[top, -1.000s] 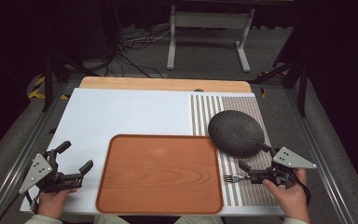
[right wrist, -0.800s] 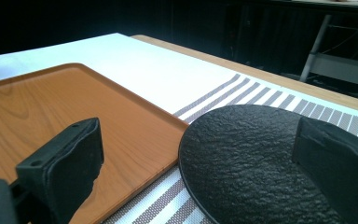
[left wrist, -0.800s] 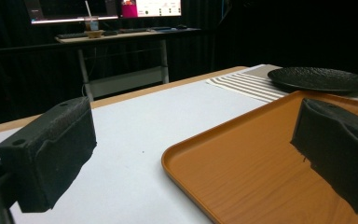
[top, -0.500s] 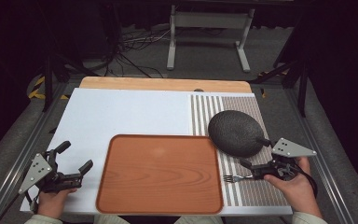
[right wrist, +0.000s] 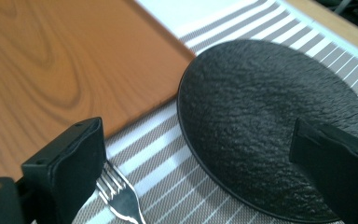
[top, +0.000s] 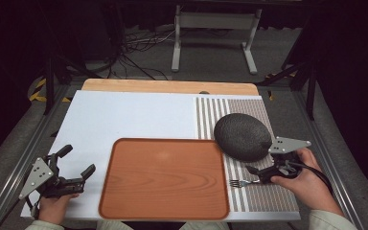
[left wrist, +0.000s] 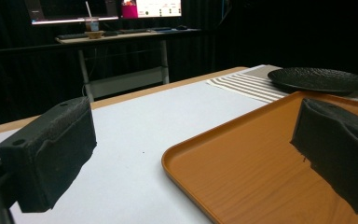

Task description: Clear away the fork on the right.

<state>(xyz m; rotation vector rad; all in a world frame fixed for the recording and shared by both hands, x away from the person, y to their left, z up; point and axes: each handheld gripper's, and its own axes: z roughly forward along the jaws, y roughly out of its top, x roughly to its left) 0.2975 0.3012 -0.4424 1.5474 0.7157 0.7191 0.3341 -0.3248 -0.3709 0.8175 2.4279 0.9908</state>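
Right gripper [top: 256, 173], jaws open, hovers at the silver metal fork [right wrist: 121, 198], whose tines seemingly point toward the orange wooden tray [top: 163, 177].

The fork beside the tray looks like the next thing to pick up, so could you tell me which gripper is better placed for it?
Right. The right gripper hangs open just above the fork on the striped mat; the left gripper sits across the tray.
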